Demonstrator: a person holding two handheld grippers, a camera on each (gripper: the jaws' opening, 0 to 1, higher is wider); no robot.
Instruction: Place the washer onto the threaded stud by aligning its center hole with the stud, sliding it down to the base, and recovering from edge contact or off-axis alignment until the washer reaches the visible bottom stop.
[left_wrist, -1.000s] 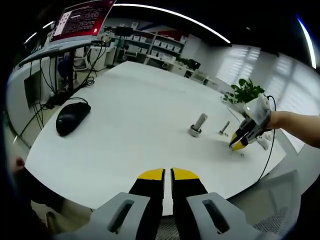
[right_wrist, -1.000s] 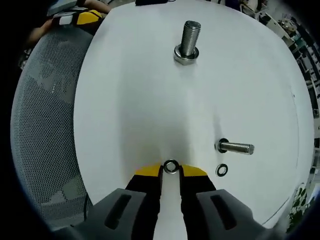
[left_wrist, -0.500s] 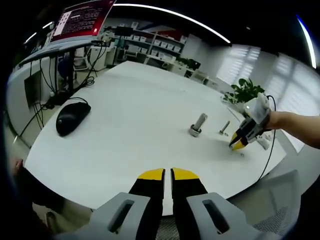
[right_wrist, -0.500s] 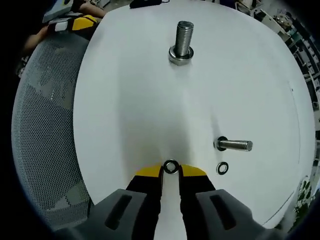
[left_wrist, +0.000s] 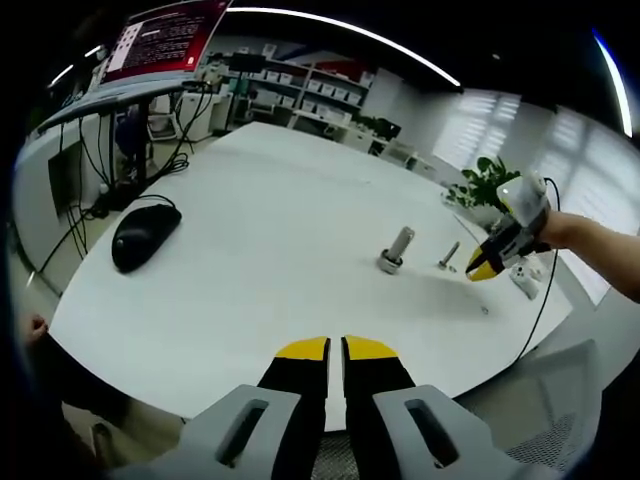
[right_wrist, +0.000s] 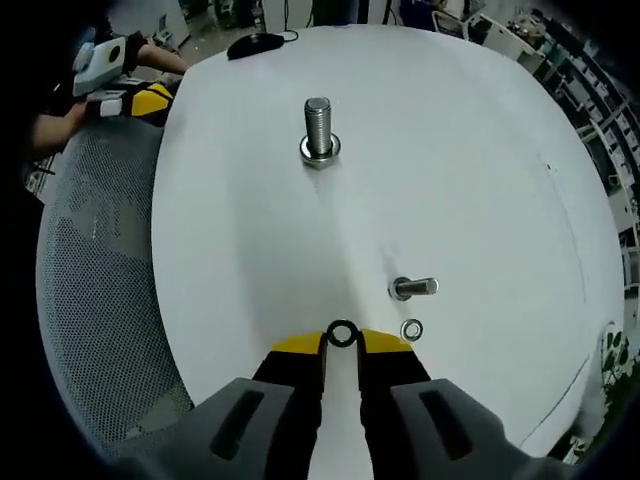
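White and round, the table (right_wrist: 250, 260) carried little. 1 washer (right_wrist: 342, 333) stood pinched between the tips of the right gripper (right_wrist: 341, 342), raised above the table near its edge. Ahead stood the upright threaded stud (right_wrist: 318, 128), well apart. 1 smaller bolt (right_wrist: 414, 288) lay on its side beside a 2nd washer (right_wrist: 411, 329). The left gripper (left_wrist: 335, 349) had its jaws together, holding nothing, past the table's edge. Writing on the red monitor (left_wrist: 160, 35) was too blurred to read.
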